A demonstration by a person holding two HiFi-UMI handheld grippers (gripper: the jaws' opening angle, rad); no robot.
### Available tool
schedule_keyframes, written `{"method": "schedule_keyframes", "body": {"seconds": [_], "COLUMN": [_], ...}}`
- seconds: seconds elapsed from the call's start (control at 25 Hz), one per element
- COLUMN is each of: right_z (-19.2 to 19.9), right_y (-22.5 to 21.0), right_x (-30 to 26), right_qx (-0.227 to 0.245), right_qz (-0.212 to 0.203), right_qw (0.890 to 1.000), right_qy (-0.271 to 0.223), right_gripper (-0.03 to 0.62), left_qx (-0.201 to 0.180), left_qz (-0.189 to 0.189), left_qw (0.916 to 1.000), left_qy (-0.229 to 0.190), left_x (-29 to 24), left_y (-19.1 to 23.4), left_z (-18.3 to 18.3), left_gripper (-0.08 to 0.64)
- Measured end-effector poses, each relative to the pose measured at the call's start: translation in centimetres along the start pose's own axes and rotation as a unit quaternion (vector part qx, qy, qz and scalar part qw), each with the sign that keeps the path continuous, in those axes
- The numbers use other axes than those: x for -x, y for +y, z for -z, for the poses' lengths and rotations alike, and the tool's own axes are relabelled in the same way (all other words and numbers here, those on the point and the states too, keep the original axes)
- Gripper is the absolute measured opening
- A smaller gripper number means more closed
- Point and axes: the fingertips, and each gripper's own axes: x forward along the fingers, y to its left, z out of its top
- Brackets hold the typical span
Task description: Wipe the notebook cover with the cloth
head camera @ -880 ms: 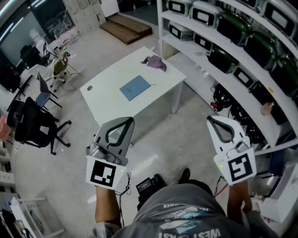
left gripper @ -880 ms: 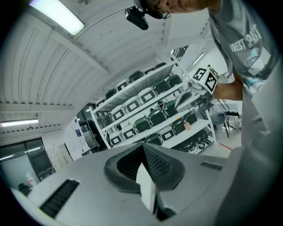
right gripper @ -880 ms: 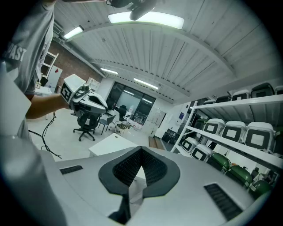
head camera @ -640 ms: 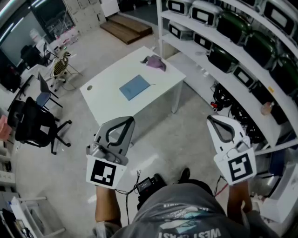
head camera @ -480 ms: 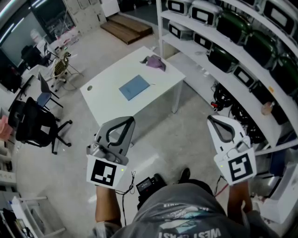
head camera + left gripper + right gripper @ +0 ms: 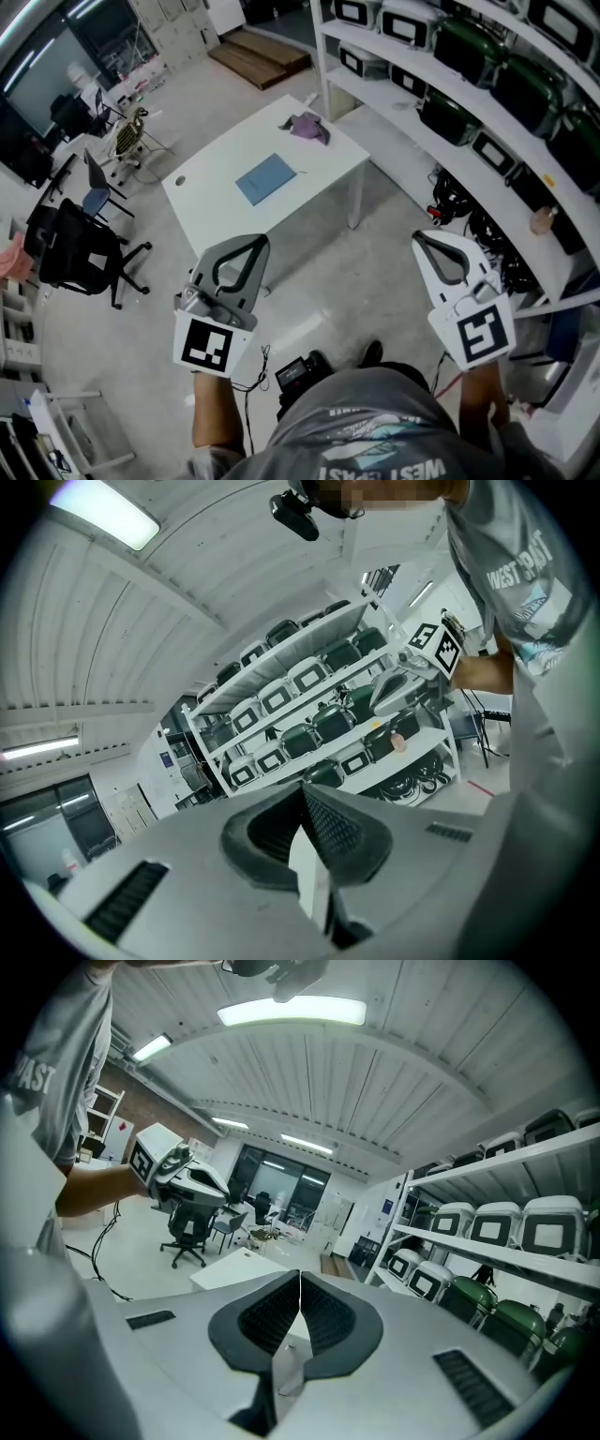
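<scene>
A blue notebook [image 6: 265, 178] lies flat near the middle of a white table [image 6: 216, 206] some way ahead of me in the head view. A crumpled purple cloth [image 6: 308, 127] sits at the table's far right corner. My left gripper [image 6: 256, 240] is held over the floor, short of the table, jaws shut with nothing between them. My right gripper [image 6: 419, 236] hovers further right near the shelving, also shut and empty. In the left gripper view the jaws [image 6: 303, 789] meet; in the right gripper view the jaws [image 6: 299, 1279] meet too, with the table [image 6: 234, 1267] beyond them.
Tall white shelving [image 6: 469, 112] with green-and-white cases runs along the right. A black office chair [image 6: 80, 258] stands left of the table, more chairs behind it. A small black device with cables [image 6: 298, 372] lies on the floor by my feet.
The view has shifted slightly, so the table sits a little further left and up. Both grippers keep their places in the head view and stay shut.
</scene>
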Motion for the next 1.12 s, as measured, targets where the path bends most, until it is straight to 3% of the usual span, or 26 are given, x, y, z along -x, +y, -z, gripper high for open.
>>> {"method": "schedule_keyframes", "body": {"seconds": [0.32,0.64,1.12], "right_z": [2.3,4.0,3.0], "right_y": [-4.5,-6.1,-7.8], "right_x": [1.0,-0.3,-9.2], "right_qx": [-0.007,-0.011,0.001], "right_qz": [-0.014,-0.027,-0.001], "right_qw": [1.000,0.999,1.000], "right_qy": [-0.026,-0.024,0.014], "right_gripper": [0.031,0.031,0.031], "left_qx": [-0.004,0.014,0.032], "left_qz": [-0.018,-0.025,-0.006], "left_qw": [0.9995,0.9986,0.9995], "left_qy": [0.026,0.044,-0.001], "left_x": [-3.2,-5.1,-10.4], "left_y": [-1.7,-1.9,6.3], "left_z": [-2.5,-1.3,4.1], "left_gripper": [0.002,0.002,0.002]}}
